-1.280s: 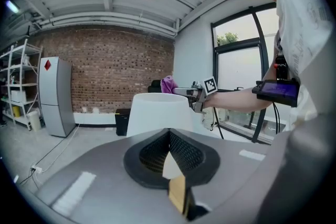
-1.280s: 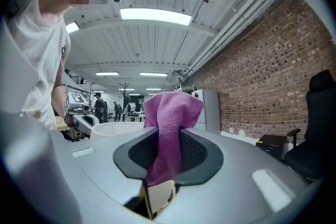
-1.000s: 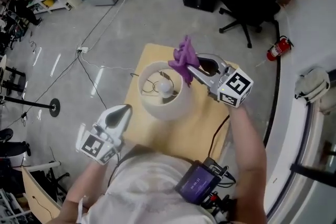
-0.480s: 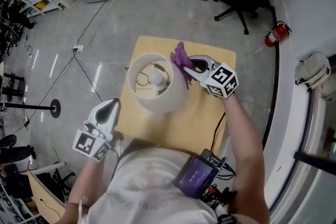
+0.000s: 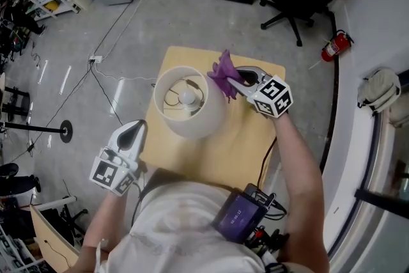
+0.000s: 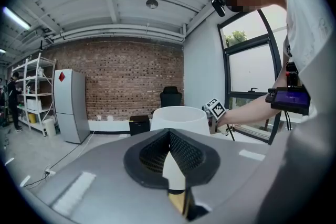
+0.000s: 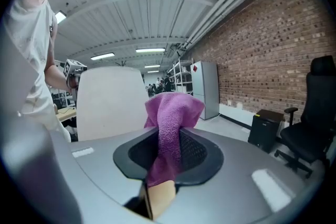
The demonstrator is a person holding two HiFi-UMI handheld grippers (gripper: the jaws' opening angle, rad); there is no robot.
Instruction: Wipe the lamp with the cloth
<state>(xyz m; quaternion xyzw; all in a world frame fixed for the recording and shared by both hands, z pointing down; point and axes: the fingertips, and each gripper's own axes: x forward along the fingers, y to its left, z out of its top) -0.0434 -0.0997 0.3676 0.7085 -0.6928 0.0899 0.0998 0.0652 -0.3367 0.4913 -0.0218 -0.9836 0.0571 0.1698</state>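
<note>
Grey and idle, the left gripper (image 5: 138, 131) hangs off the near-left corner of the wooden table (image 5: 243, 145), so the wiping looks like a one-handed job just at the point of contact. The white lamp (image 5: 186, 105) stands on the table with its shade open to the ceiling. The purple cloth (image 5: 224, 72) sits right at the shade's far-right rim; whether it touches I cannot tell. Next, I'd say, the cloth needs pressing onto the shade and drawing round its wall without tipping the lamp. The left gripper's jaws are together with nothing in them. The right gripper (image 5: 238, 79) pinches the cloth narrowly, a bunch poking out beyond its tips.
</note>
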